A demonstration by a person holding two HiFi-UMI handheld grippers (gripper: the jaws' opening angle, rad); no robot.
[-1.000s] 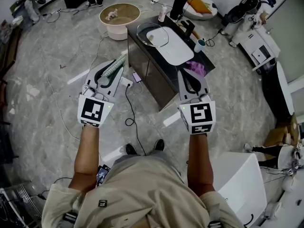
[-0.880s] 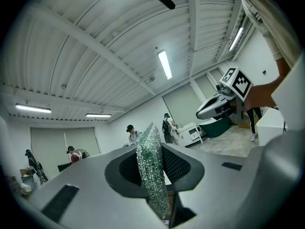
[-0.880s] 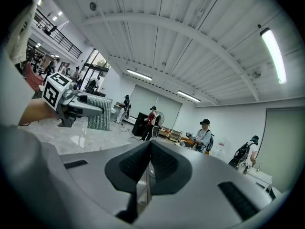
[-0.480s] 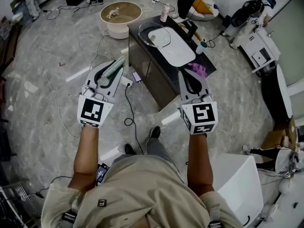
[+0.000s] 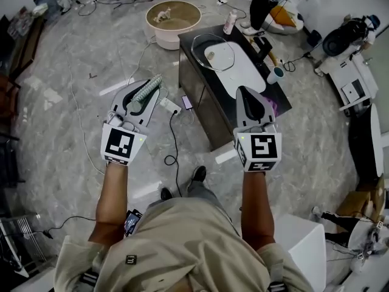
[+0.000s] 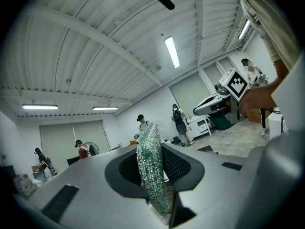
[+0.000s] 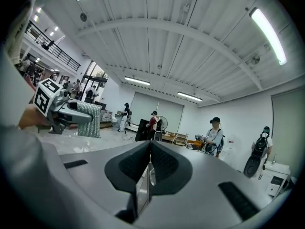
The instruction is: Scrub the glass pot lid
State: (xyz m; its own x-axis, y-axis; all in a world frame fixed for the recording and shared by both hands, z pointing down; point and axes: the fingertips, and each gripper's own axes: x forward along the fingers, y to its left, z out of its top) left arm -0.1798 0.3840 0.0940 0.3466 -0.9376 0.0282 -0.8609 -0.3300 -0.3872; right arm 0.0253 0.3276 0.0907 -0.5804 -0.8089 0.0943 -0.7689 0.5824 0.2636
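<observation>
Scrub pad point(image 6: 151, 168) is being clamped in left tongs point(image 6: 155, 162); right tongs point(image 7: 148, 163) are being held together, empty. Unsteadied, the upper-centre lid point(image 5: 214, 52) could be slid off the bench point(image 5: 197, 102).

Base of scourer point(image 6: 152, 175) hidden inside left tool point(image 6: 151, 149), counter point(image 5: 203, 102) corner behind right tool point(image 7: 148, 149)

From overhead I look steeply down on left gripper point(image 5: 143, 89) and right gripper point(image 5: 245, 93); their level, close-up views show each other.
</observation>
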